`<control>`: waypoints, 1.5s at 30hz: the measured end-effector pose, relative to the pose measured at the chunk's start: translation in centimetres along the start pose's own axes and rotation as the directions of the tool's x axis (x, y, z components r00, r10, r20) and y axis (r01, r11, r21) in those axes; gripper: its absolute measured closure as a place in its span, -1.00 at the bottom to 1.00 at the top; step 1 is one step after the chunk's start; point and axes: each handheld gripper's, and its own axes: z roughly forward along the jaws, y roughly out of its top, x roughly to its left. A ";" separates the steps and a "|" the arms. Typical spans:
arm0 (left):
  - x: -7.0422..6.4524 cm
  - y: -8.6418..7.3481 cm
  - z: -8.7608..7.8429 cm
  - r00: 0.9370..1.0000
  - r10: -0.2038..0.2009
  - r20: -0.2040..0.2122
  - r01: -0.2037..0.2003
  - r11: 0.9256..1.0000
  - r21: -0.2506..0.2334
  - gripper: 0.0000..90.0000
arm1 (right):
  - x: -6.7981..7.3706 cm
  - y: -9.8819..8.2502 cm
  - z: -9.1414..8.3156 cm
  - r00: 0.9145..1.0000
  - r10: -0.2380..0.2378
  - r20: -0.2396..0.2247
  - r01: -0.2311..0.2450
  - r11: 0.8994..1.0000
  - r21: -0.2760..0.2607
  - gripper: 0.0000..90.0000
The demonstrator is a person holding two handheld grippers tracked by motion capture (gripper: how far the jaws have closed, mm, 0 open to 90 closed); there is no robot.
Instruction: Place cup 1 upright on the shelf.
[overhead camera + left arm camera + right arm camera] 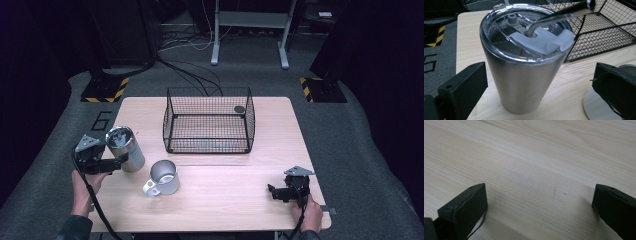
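A steel tumbler [125, 148] with a clear lid stands upright at the table's left; the left gripper view shows a bent metal straw [559, 14] through its lid. My left gripper [116, 161] is open around the tumbler [524, 75], a jaw on each side and apart from its wall. A steel mug [164, 177] with a handle stands just right of it, its rim [596, 106] by the right jaw. My right gripper [274, 192] rests low near the table's front right, open over bare wood [539, 212].
A black wire basket [209, 134] stands at the middle back of the wooden table [235, 200], with a small dark disc [239, 109] inside at its far right corner. The basket [599, 32] lies just beyond the tumbler. Grey carpet and cables surround the table.
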 end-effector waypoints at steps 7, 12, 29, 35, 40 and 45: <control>0.4 0.8 0.7 1.000 -0.011 -0.003 0.011 1.000 -0.010 -1.00 | 0.0 0.0 0.0 1.000 0.000 0.000 0.000 1.000 0.000 -1.00; 0.5 1.3 1.1 1.000 -0.010 -0.015 0.010 1.000 -0.017 -1.00 | 0.0 0.0 0.0 1.000 0.002 -0.001 -0.002 1.000 0.001 -1.00; 0.5 1.7 3.0 0.999 -0.001 -0.048 -0.001 0.999 -0.036 -0.95 | 0.0 0.0 0.0 1.000 0.000 0.000 0.000 1.000 0.000 -1.00; 0.4 1.6 3.4 0.998 0.008 -0.059 -0.011 0.999 -0.047 -0.96 | 0.0 0.0 0.0 1.000 0.001 0.000 -0.001 1.000 0.000 -1.00; 0.5 1.5 3.4 0.999 0.014 -0.052 -0.017 0.999 -0.052 -0.94 | 0.0 0.0 0.0 1.000 0.003 0.000 -0.003 1.000 0.001 -1.00; 0.5 1.6 3.4 0.998 0.040 -0.053 -0.043 0.998 -0.045 -0.93 | 0.0 0.0 0.0 1.000 0.003 0.000 -0.003 1.000 0.001 -1.00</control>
